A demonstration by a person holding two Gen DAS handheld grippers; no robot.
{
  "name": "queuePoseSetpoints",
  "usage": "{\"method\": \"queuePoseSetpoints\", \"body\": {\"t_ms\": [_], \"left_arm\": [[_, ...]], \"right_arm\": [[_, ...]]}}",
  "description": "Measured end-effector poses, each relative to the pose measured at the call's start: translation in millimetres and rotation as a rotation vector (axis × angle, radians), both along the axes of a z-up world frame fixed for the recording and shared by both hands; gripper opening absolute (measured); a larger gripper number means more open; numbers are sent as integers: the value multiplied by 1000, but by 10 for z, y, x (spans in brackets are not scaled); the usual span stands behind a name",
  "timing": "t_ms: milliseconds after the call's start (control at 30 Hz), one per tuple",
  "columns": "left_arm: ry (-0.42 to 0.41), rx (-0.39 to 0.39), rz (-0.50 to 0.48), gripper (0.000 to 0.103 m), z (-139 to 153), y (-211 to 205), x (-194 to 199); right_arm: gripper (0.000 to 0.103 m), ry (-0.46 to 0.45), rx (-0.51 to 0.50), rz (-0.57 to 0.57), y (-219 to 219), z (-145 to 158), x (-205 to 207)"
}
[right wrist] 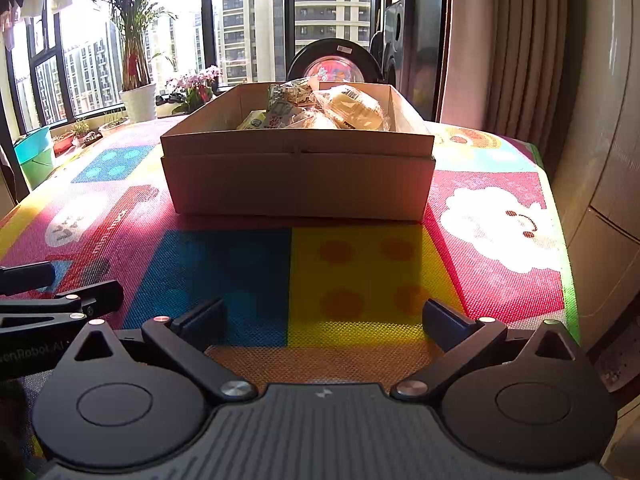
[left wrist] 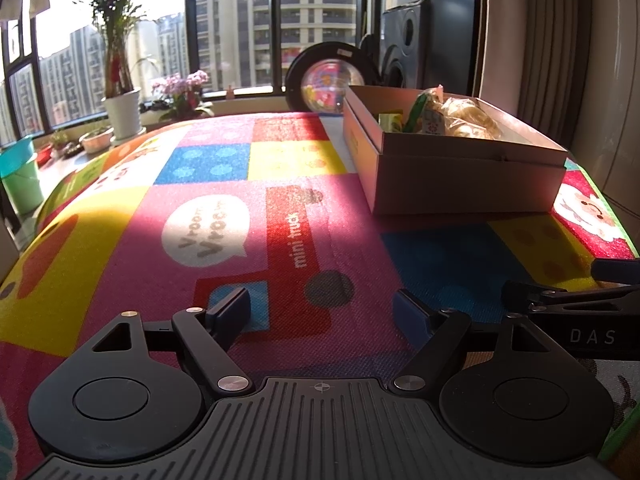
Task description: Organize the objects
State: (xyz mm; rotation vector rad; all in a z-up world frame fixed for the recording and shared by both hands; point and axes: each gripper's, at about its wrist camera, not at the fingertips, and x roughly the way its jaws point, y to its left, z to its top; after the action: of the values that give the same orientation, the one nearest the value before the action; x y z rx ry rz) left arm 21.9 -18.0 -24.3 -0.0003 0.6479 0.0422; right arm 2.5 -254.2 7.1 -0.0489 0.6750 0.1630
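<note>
A brown cardboard box stands on the colourful play mat. Wrapped snack packets fill it, among them a bagged bun and small printed packs. My left gripper hovers low over the mat, open, with nothing between its blue-padded fingers; the box lies ahead to its right. My right gripper is open and empty too, facing the box's near wall straight on. Each gripper shows at the edge of the other's view: the right one, the left one.
A round black-rimmed toy leans behind the box. Potted plants and pink flowers line the windowsill. A teal bucket stands at left. A curtain and dark speaker are at right.
</note>
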Motion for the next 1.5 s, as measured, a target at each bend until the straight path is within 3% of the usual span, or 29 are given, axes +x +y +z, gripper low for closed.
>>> {"method": "queuePoseSetpoints", "body": {"t_ms": [1500], "left_arm": [[-1,-7,0,84,-7,19,-13]], "right_arm": [[103,-1,1,0,15,0,11]]}}
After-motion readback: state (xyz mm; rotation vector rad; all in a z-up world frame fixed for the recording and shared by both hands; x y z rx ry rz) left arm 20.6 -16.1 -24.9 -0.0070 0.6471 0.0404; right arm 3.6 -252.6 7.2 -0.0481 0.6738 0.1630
